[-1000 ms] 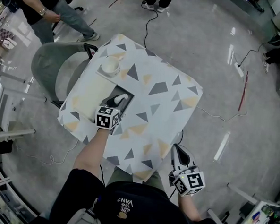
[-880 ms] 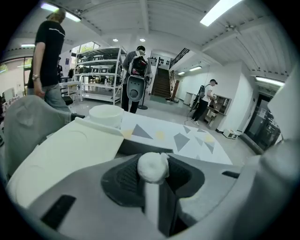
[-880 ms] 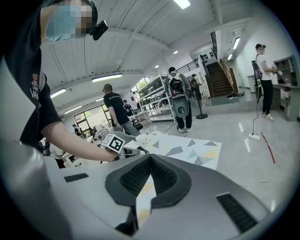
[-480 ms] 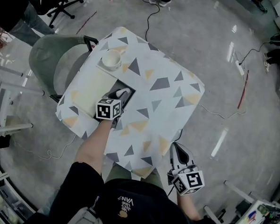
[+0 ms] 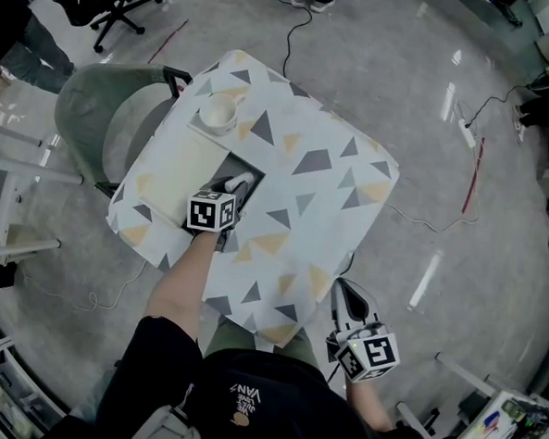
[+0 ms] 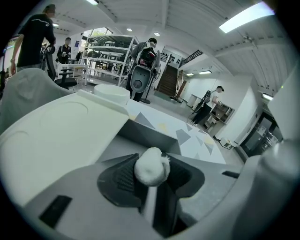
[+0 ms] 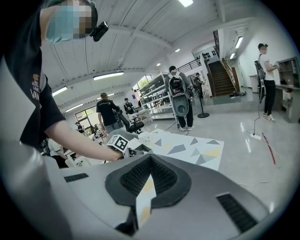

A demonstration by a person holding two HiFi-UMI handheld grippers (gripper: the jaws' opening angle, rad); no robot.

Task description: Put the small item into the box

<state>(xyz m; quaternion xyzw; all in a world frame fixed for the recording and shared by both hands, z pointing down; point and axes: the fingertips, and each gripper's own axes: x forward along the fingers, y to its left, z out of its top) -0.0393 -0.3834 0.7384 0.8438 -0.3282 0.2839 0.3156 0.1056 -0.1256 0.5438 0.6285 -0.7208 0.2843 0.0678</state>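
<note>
My left gripper [image 5: 239, 184] is shut on a small white fluffy ball [image 5: 244, 178] and holds it over the open grey box [image 5: 217, 173] at the left of the table. In the left gripper view the ball [image 6: 151, 166] sits squeezed between the dark pads [image 6: 123, 177], with the box's grey wall [image 6: 147, 137] just behind it. A cream lid [image 5: 178, 178] lies open to the left of the box. My right gripper [image 5: 349, 295] hangs off the table's near right corner, shut and holding nothing.
A white bowl [image 5: 217, 115] stands at the far end of the cream lid. The table wears a cloth with triangles [image 5: 314, 184]. A grey-green chair [image 5: 99, 124] stands against the table's left side. Cables [image 5: 290, 39] run over the floor; people stand further off.
My left gripper has sunk a little toward the box with the ball still held. The right gripper has kept still. A person at the upper left has walked mostly out of view.
</note>
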